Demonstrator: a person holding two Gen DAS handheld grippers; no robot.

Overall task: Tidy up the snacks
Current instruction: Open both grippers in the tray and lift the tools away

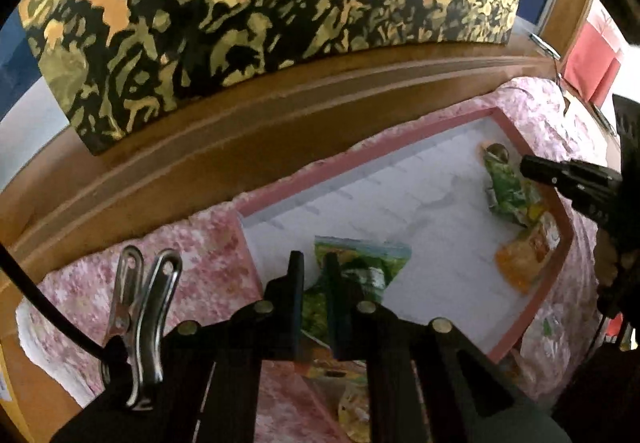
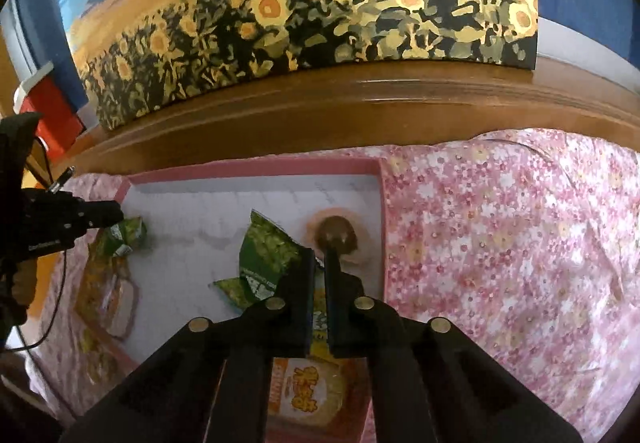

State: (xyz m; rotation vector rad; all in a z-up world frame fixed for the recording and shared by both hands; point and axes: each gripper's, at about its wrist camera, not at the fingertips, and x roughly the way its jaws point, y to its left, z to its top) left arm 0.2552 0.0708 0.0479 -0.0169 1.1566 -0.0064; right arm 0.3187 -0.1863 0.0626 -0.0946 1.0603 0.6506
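A pink-rimmed tray (image 1: 360, 147) with a white floor lies on a floral cloth. My left gripper (image 1: 314, 259) is shut on a green snack packet (image 1: 368, 267) near the tray's left end. The right wrist view shows that same gripper (image 2: 116, 213) at its packet (image 2: 124, 235). My right gripper (image 2: 320, 255) is shut on the edge of a second green packet (image 2: 268, 259); from the left wrist view it (image 1: 528, 165) meets that packet (image 1: 508, 191). Beside it in the tray lies a round brown snack (image 2: 336, 235). An orange packet (image 2: 304, 387) lies under the right gripper's fingers.
A sunflower painting (image 1: 240, 23) leans on a wooden ledge (image 1: 280, 115) behind the tray. Pink floral cloth (image 2: 500, 235) spreads to the right. Another orange packet (image 2: 108, 295) lies over the tray's left rim. A metal clip (image 1: 140, 315) and a black cable hang by the left gripper.
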